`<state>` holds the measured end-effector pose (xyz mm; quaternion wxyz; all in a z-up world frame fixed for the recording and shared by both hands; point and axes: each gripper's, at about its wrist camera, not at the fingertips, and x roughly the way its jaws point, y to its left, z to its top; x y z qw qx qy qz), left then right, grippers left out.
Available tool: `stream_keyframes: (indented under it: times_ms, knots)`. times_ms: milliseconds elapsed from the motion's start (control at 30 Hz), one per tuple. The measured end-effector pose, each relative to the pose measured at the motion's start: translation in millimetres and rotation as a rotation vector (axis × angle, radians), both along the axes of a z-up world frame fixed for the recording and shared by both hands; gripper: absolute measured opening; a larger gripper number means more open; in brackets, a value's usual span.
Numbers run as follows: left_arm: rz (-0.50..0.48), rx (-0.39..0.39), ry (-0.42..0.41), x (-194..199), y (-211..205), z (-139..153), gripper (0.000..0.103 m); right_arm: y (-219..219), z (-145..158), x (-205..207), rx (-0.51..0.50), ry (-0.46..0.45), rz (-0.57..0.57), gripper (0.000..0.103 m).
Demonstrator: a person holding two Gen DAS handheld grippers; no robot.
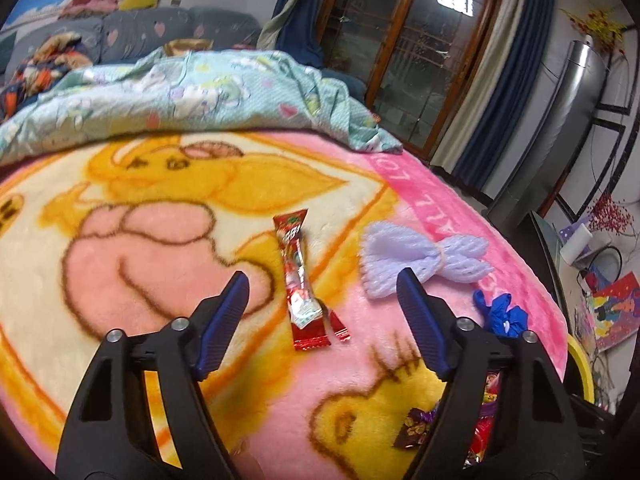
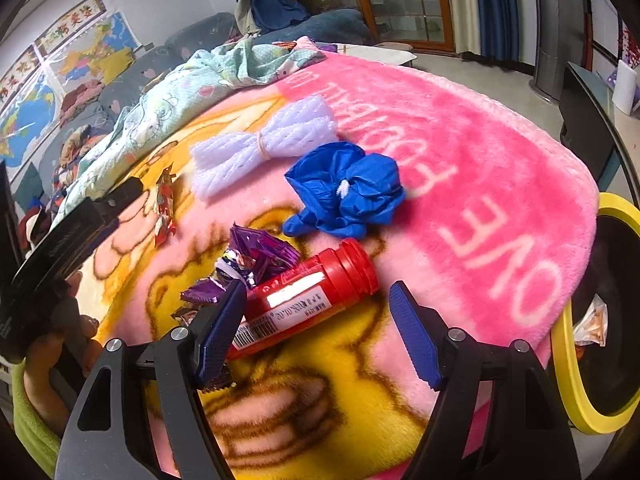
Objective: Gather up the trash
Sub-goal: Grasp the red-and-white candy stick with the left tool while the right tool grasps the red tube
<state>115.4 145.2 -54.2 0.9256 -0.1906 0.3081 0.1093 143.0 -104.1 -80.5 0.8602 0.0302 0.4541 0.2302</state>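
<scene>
Red foil of the long snack wrapper (image 1: 301, 280) lies flat on the pink blanket (image 1: 224, 360), between my left gripper (image 1: 322, 276)'s parted fingers, untouched. From my right wrist, my right gripper (image 2: 316, 288) stands apart over the red bottle (image 2: 308, 296), beside purple wrappers (image 2: 252, 260).

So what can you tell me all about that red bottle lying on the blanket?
The red bottle looks like shiny plastic, a small tube with a ribbed red screw cap on its upper right end. It lies on its side, slanting across the fuzzy pink and yellow blanket. A white label with a barcode and small print runs along it. Purple wrappers rest against its upper left side. The right gripper is open around it, one blue finger covering its lower end; no grip shows yet.
</scene>
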Motion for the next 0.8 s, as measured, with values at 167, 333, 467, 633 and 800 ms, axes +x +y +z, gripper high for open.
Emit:
stream_keyframes:
  times_ms: [167, 333, 467, 633, 800]
  knots:
    - [0.008, -0.070, 0.032, 6, 8, -13, 0.055, 7, -5, 4, 0.006, 0.010, 0.010, 0.071]
    - [0.010, -0.149, 0.073, 12, 17, -27, 0.038, 8, -10, 8, 0.024, 0.011, 0.011, 0.068]
    - [0.013, -0.191, 0.095, 14, 22, -35, 0.032, 6, -11, 8, 0.040, 0.007, 0.012, 0.065]
    - [0.007, -0.193, 0.101, 14, 21, -37, 0.021, -3, -12, 8, 0.074, 0.002, 0.005, 0.056]
    - [-0.003, -0.205, 0.101, 15, 22, -38, 0.015, -12, -11, 9, 0.105, 0.010, -0.004, 0.049]
